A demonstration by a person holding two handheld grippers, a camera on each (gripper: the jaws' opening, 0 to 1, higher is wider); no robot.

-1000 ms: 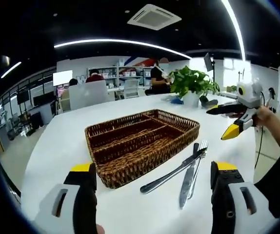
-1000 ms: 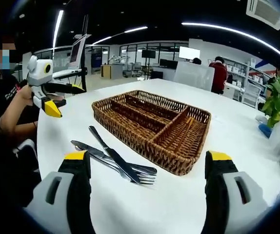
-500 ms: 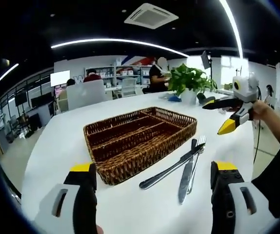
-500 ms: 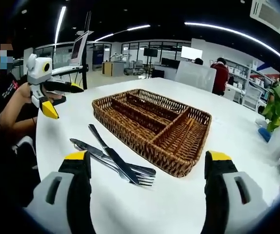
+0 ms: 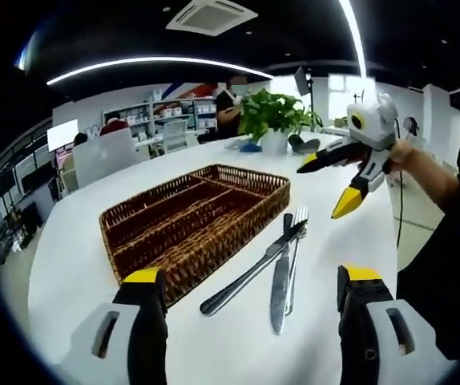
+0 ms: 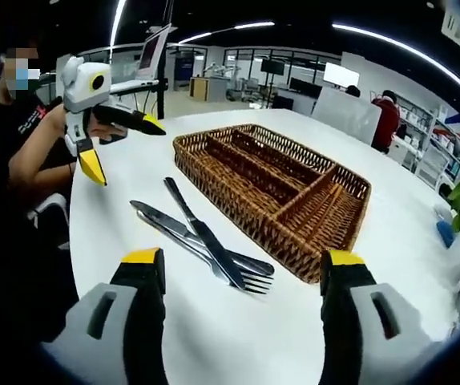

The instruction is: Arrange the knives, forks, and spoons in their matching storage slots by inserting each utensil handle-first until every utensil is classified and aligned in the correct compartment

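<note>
A brown wicker tray with long compartments stands on the white round table; the right gripper view shows the tray from the other side. Beside it lie a knife, a fork and a third metal utensil, crossed in a small pile. From the right side the knife lies over the fork. My left gripper is open above the table's near edge, holding nothing, and is seen as the left gripper in a person's hand. My right gripper is open and empty too, seen as the right gripper above the utensils.
A potted green plant stands at the table's far edge. A person sits at the table's left side. Desks, chairs, monitors and other people fill the office behind. White tabletop lies bare around the tray.
Both views have shifted as the hands moved; each gripper now looks larger and nearer in the other's view. The tray and utensils lie where they were. Both grippers stay open.
</note>
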